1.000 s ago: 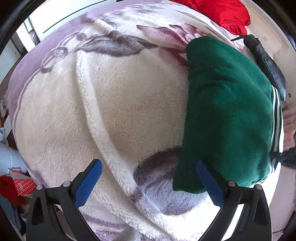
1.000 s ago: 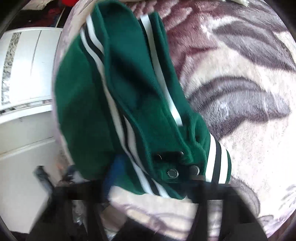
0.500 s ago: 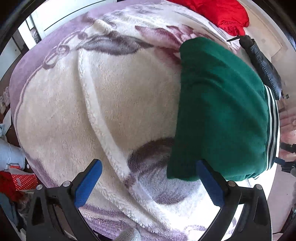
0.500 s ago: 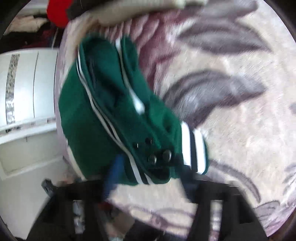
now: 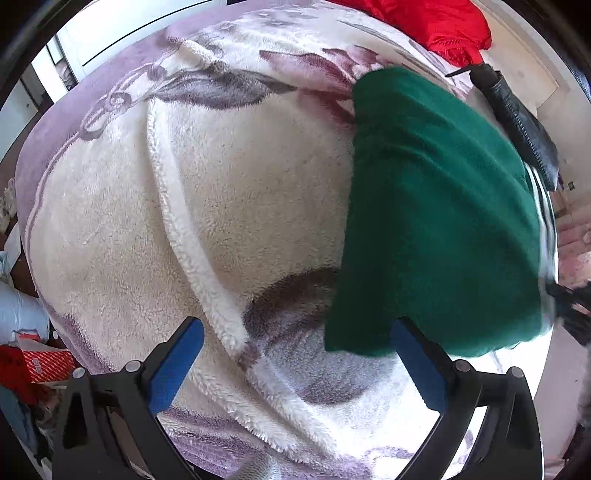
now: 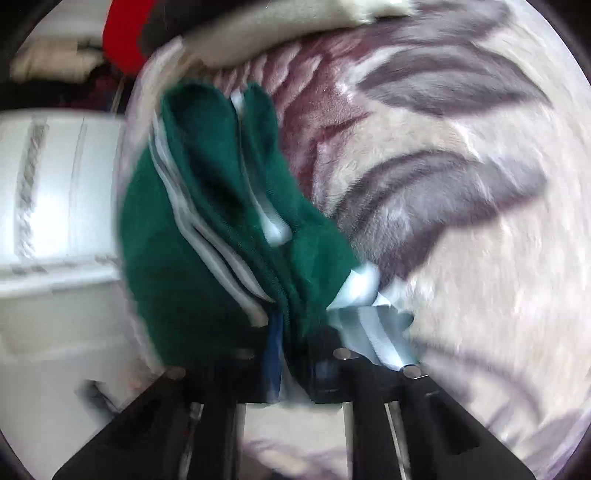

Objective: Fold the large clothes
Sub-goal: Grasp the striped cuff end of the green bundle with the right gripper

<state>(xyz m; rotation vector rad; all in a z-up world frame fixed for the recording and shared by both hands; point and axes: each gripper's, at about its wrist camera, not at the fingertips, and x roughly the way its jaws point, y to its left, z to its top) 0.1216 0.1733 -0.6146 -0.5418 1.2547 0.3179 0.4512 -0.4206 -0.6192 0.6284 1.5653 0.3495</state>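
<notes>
A folded green jacket [image 5: 436,221] with white and black striped trim lies on the fleece blanket [image 5: 240,206] at the right. My left gripper [image 5: 295,358] is open and empty above the blanket, its right finger just before the jacket's near corner. My right gripper [image 6: 295,350] is shut on the jacket's [image 6: 207,229] striped edge; the view is blurred by motion. It shows at the right edge of the left wrist view [image 5: 569,306].
A red cloth [image 5: 439,26] lies at the bed's far end, and a black jacket [image 5: 517,118] along the right side. A white cabinet [image 6: 55,206] stands left of the bed. A red box [image 5: 40,365] sits on the floor at the left.
My right gripper has closed on the jacket's striped edge and drawn back, bunching the edge. The left gripper has barely moved and stays open.
</notes>
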